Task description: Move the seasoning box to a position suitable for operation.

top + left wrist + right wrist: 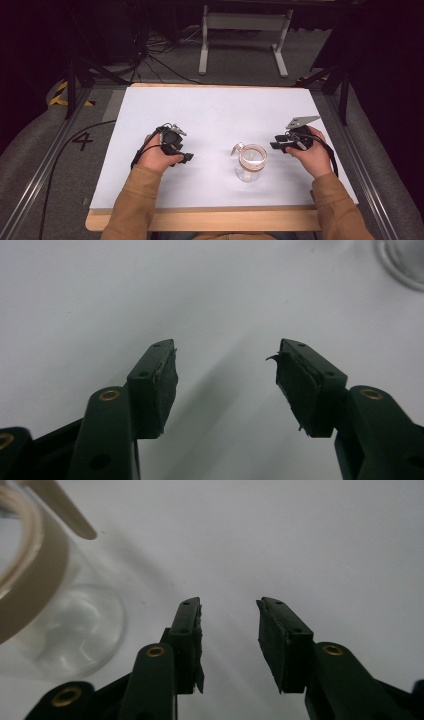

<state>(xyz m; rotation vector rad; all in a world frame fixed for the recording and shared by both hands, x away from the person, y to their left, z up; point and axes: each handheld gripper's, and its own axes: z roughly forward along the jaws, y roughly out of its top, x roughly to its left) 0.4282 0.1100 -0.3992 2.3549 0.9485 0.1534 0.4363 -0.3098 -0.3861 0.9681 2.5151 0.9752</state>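
Glass jar [250,163] stands untouched on the white desk [210,115] between left tongs [187,157] and right tongs [276,142], both agape and empty, nothing apparently begun.

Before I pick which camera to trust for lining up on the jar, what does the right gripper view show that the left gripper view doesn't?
The right gripper view has the glass jar large at its left: clear wall, round base, a tan band at the rim and a tan tab sticking out above it, all left of the right claw. The left gripper view catches just a curved sliver of the jar's base in its top right corner, far beyond the left claw. Both share open black jaws with worn pads, nothing between them, over the white table sheet.
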